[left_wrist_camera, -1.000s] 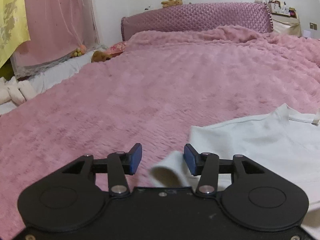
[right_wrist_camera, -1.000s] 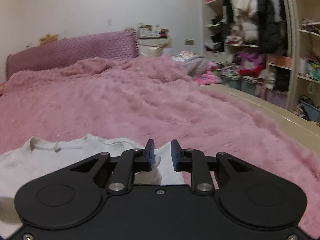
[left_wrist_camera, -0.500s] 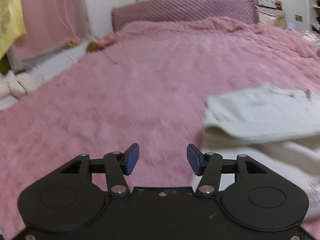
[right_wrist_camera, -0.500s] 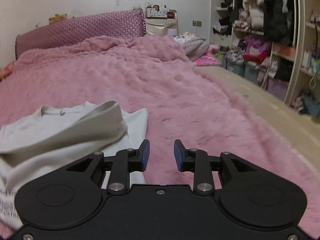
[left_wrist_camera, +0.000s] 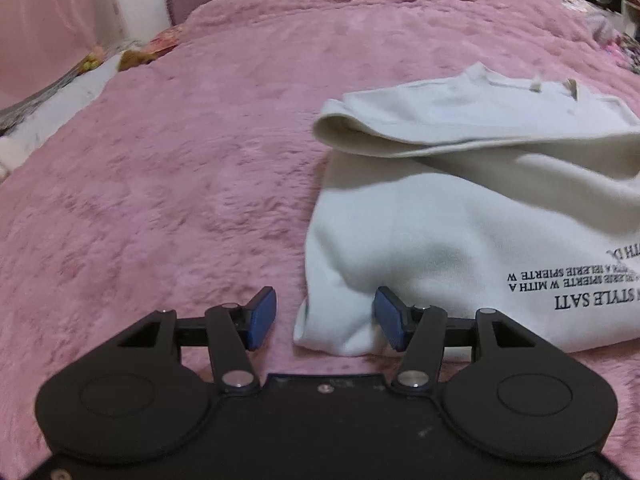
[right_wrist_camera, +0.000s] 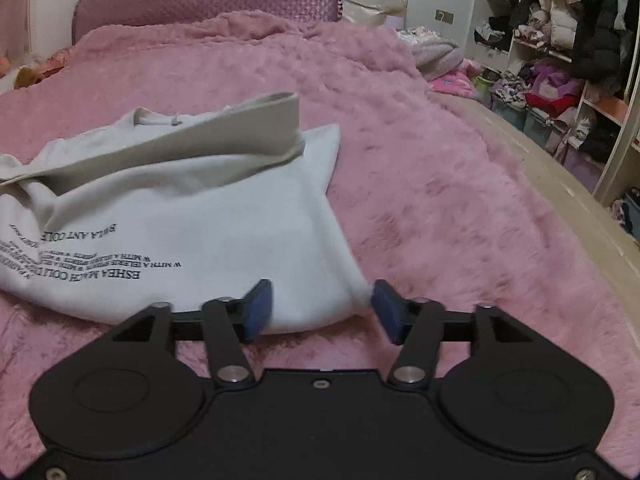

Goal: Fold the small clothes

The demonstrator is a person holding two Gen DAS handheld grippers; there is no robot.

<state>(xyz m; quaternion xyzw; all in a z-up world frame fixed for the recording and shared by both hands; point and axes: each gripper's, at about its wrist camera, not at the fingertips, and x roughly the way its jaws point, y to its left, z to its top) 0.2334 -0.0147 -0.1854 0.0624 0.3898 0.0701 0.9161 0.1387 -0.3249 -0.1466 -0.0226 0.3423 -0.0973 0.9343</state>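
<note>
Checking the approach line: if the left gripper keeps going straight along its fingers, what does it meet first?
Likely the near corner of the white sweatshirt, already between the open left gripper fingers; the pink blanket lies beneath. Depth is uncertain.

**Open blanket on both sides of the shirt**

The pink blanket point(left_wrist_camera: 180, 168) lies bare toward the bed's left edge and headboard point(right_wrist_camera: 208, 0). The white sweatshirt point(left_wrist_camera: 460, 208), with its raised fold, blocks the middle. Beyond the right edge, cluttered shelves point(right_wrist_camera: 560, 60) crowd the floor.

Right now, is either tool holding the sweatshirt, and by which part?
Neither. Both tools, left and right, are open, each straddling a near bottom corner of the white sweatshirt; the right has just been opening.
</note>
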